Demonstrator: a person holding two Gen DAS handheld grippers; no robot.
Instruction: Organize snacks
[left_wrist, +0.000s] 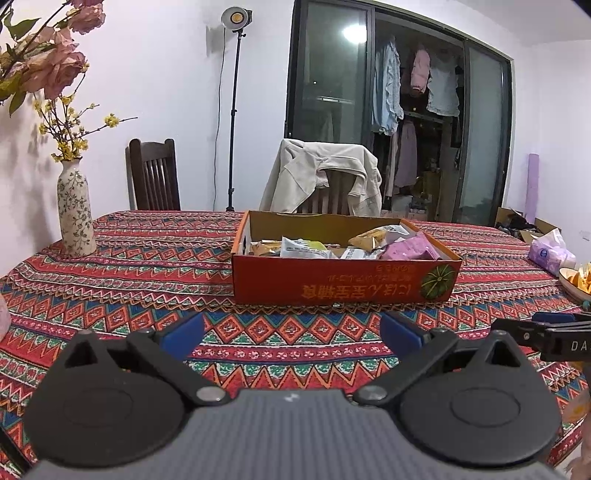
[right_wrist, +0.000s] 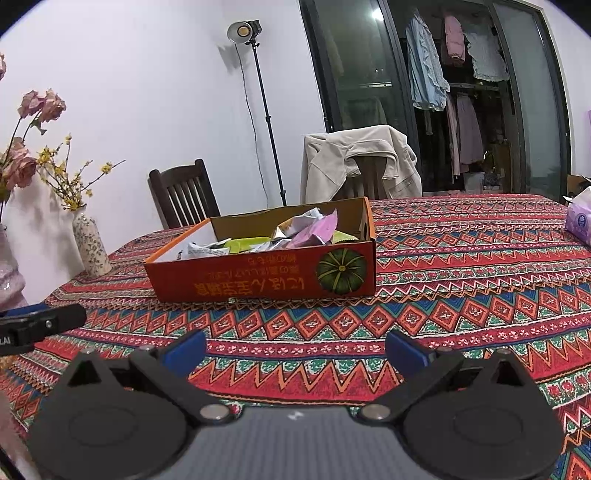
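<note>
A red cardboard box (left_wrist: 343, 282) with a pumpkin picture stands on the patterned tablecloth, also in the right wrist view (right_wrist: 258, 280). Several snack packets (left_wrist: 354, 245) lie inside it: white, yellow, orange and a pink one (right_wrist: 314, 234). My left gripper (left_wrist: 291, 330) is open and empty, hovering over the cloth in front of the box. My right gripper (right_wrist: 295, 350) is open and empty, in front of the box and to its right. Each gripper shows at the edge of the other's view: the right one (left_wrist: 554, 328), the left one (right_wrist: 40, 325).
A floral vase (left_wrist: 75, 214) with flowers stands at the table's left. A purple tissue pack (left_wrist: 550, 253) and a bowl of orange pieces (left_wrist: 578, 282) sit at the right. Two chairs (left_wrist: 153, 177), one draped with a beige jacket (left_wrist: 321, 177), stand behind the table.
</note>
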